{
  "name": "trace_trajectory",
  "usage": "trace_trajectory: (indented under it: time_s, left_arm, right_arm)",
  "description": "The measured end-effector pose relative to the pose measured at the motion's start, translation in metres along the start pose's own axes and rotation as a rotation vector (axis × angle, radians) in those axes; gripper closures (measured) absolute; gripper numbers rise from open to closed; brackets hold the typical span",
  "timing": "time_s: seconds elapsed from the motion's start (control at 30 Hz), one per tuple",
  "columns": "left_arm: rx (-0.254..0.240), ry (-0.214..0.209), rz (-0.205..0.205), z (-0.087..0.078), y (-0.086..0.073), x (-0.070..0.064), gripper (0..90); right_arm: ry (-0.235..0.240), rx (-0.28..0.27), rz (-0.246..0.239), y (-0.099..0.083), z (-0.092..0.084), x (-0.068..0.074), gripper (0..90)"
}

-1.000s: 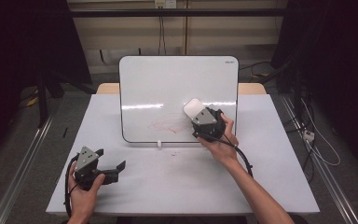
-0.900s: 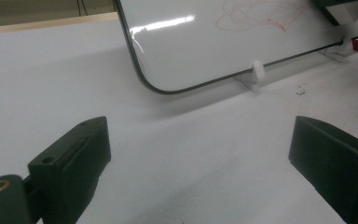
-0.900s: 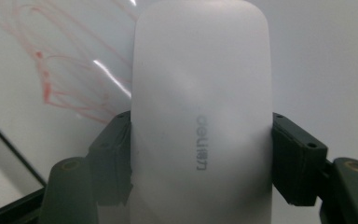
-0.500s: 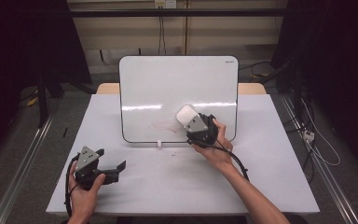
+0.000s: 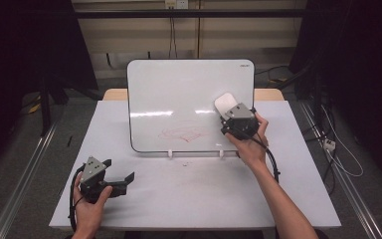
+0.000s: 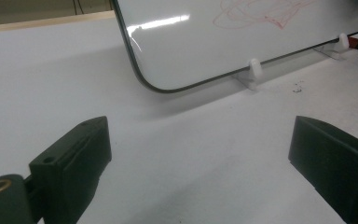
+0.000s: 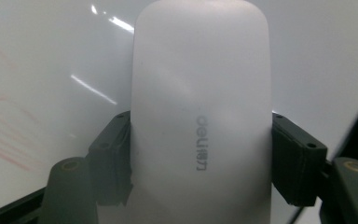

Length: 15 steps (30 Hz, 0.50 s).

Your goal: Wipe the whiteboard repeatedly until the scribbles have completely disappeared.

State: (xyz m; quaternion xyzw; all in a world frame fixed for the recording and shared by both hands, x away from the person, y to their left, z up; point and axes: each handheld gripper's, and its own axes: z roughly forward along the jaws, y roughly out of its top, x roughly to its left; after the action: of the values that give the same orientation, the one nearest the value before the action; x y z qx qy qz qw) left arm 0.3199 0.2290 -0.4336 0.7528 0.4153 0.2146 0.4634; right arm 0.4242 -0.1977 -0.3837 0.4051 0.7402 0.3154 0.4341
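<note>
Right gripper [image 7: 200, 158]: jaws clamped on both long sides of a smooth white rounded plastic eraser [image 7: 200, 107] with grey lettering on its back, pads pressed tight against it. Eraser held against the face of the white rounded-corner whiteboard [image 5: 179, 94], near that board's right edge at about 3 o'clock, seen in the high view at [image 5: 226, 104]. Red scribbled marker lines [image 5: 181, 133] left on the board's lower middle, at about 8 o'clock from the eraser and well apart from it. Whiteboard propped upright and leaning back on two small white plastic feet [image 6: 255, 70], toward 12 o'clock on the white table [image 5: 204, 194].

Left gripper [image 6: 200, 163]: jaws spread wide with nothing between them, only bare table surface below. Seen in the high view at [image 5: 117, 172], gripped by the left hand [image 5: 90, 204] near the table's 7 o'clock corner, well apart from the board, jaws pointed toward 3 o'clock. A few dark specks [image 6: 298, 87] lay on the table just beside the board's foot.
</note>
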Motion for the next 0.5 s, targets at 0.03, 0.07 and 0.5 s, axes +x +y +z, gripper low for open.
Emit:
trace_trajectory:
  time_s: [0.03, 0.07, 0.5]
  left_arm:
    - [-0.001, 0.0, -0.001, 0.0, 0.0, 0.0, 5.6]
    - [0.0, 0.001, -0.002, 0.0, 0.0, 0.0, 5.6]
    - [-0.007, 0.007, -0.004, -0.001, 0.001, 0.001, 5.6]
  right_arm:
    - [0.0, 0.0, 0.0, 0.0, 0.0, 0.0, 31.7]
    - [-0.004, 0.002, 0.006, 0.0, 0.0, -0.002, 31.7]
    - [-0.004, -0.014, -0.028, 0.001, 0.0, 0.03, 31.7]
